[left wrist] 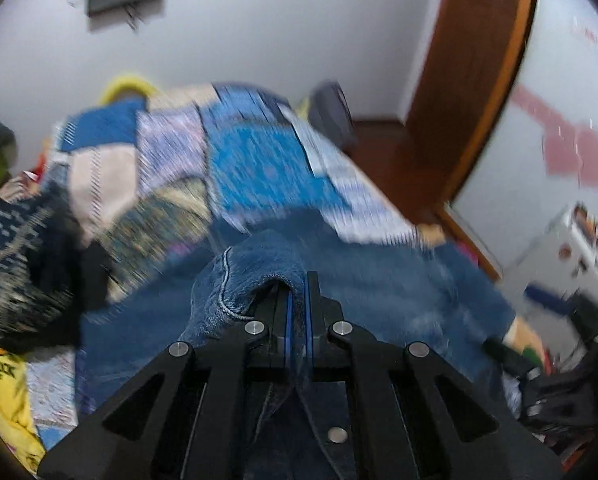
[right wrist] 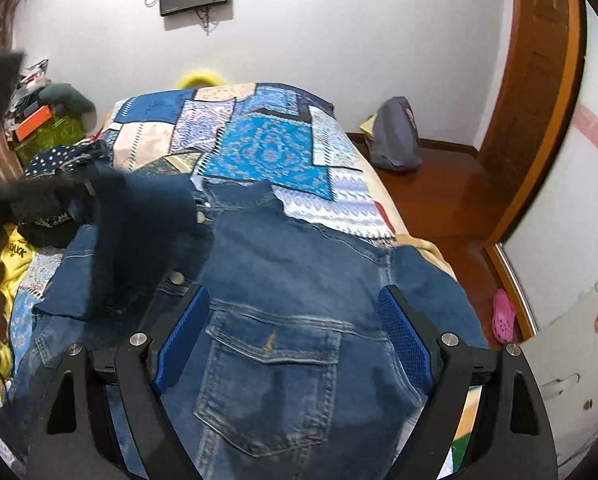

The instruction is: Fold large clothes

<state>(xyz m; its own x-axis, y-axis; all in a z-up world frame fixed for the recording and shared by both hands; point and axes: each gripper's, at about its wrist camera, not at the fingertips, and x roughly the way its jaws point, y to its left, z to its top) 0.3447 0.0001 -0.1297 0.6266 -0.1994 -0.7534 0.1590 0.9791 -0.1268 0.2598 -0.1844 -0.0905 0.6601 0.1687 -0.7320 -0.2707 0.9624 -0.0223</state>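
Left gripper (left wrist: 297,300) clamped tight on a fold of the denim jacket (right wrist: 291,280). Right gripper (right wrist: 295,320) wide open above its chest pocket (right wrist: 271,380), gripping nothing. Jacket lies spread on patchwork bedspread (right wrist: 259,140).

Denim jacket (right wrist: 299,280) on the quilted bed (right wrist: 259,140), clothes pile (right wrist: 51,184) left, backpack (right wrist: 395,136) on floor right

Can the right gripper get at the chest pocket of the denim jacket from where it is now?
Probably yes. The right gripper is open and empty, its fingers straddling the pocket just ahead. The jacket lies flat on the bed there with nothing over the pocket; the lifted sleeve is off to one side.
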